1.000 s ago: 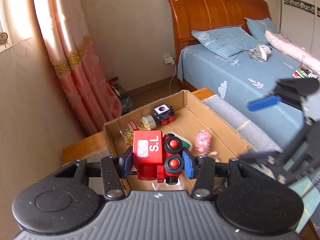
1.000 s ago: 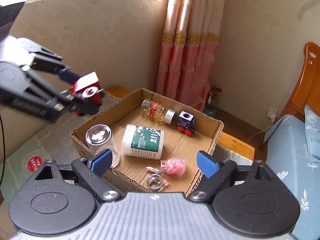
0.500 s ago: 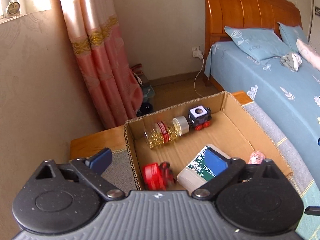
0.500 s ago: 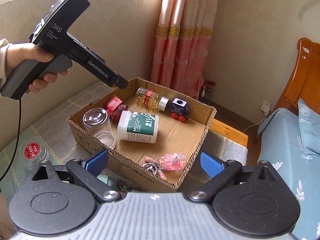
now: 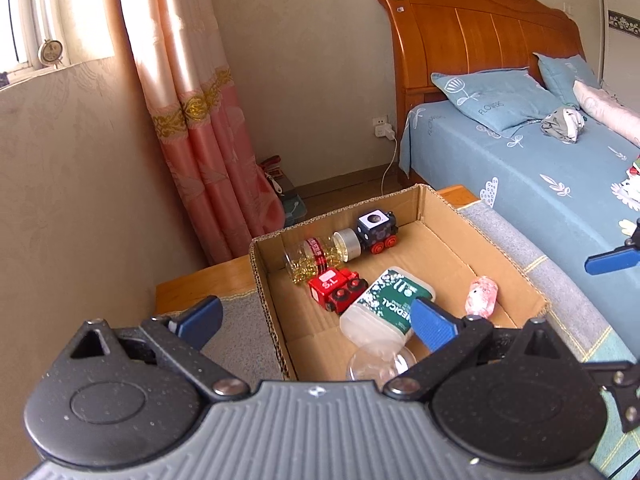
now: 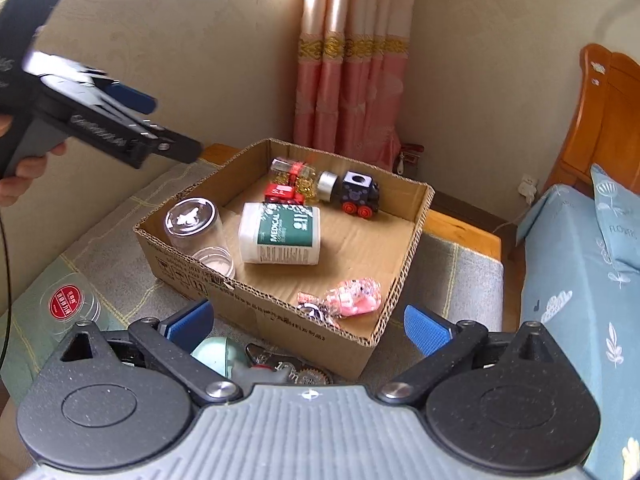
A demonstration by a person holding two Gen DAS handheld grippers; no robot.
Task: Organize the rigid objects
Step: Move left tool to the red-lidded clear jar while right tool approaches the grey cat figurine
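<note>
A cardboard box (image 5: 264,280) (image 6: 412,240) sits on a grey mat. Inside lie a red toy train (image 5: 338,290) (image 6: 284,193), a black toy train (image 5: 376,229) (image 6: 358,194), a jar of yellow capsules (image 5: 316,258) (image 6: 298,174), a white medical bottle (image 5: 386,310) (image 6: 282,234), a clear jar (image 5: 378,364) (image 6: 200,232) and a pink keychain (image 5: 482,300) (image 6: 352,298). My left gripper (image 5: 316,320) (image 6: 160,136) is open and empty above the box's near left corner. My right gripper (image 6: 308,324) is open and empty in front of the box.
A teal round object (image 6: 216,354), a dark tool (image 6: 276,364) and a red-labelled clear lid (image 6: 68,304) lie on the mat (image 6: 460,272) outside the box. A bed (image 5: 540,168) with blue bedding stands to the right. A pink curtain (image 5: 208,140) hangs behind.
My left gripper opened and let go of the red train, which now lies in the box by the capsule jar. The left gripper then pulled back and up.
</note>
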